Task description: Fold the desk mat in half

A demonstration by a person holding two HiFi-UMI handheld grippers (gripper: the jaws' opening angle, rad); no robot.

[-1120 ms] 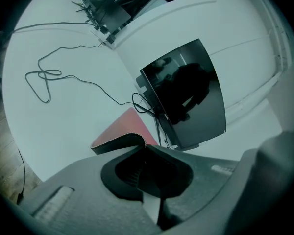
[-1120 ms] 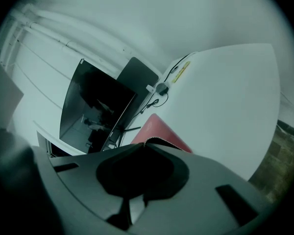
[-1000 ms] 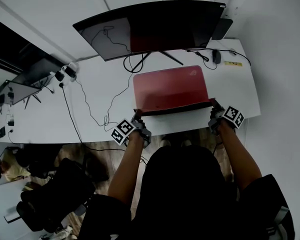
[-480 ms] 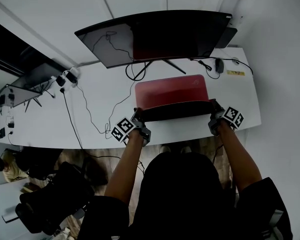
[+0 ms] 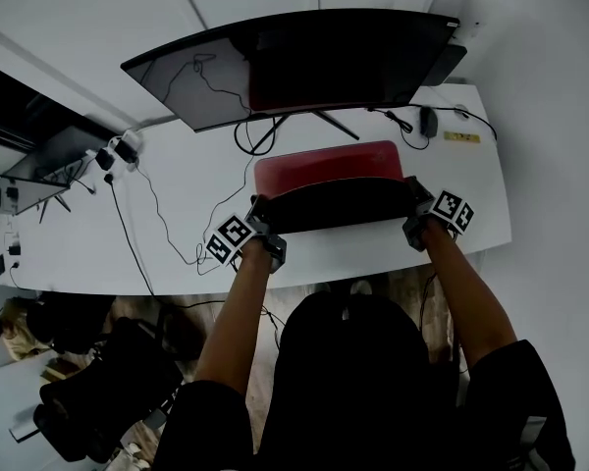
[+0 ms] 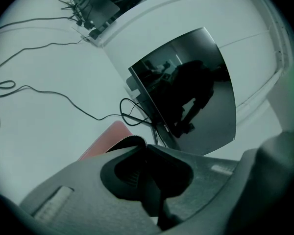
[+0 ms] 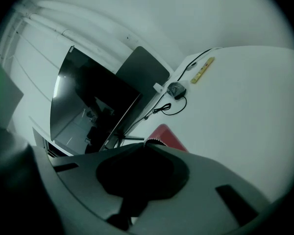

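The desk mat, red on top and black underneath, lies on the white desk in front of the monitor. Its near edge is lifted and carried toward the far edge, so a broad black band covers the red. My left gripper is shut on the near left corner, and my right gripper is shut on the near right corner. In the left gripper view the black zigzag corner sticks out of the closed jaws over the red surface. The right gripper view shows the same pinch, with the red mat beyond.
A wide curved monitor stands just behind the mat, its stand legs near the mat's far edge. Cables loop over the desk's left half. A mouse and a yellow strip lie at the far right. The desk's front edge is near my hands.
Both grippers have carried the mat's near edge away from me toward the monitor. The black underside now covers more of the red surface.
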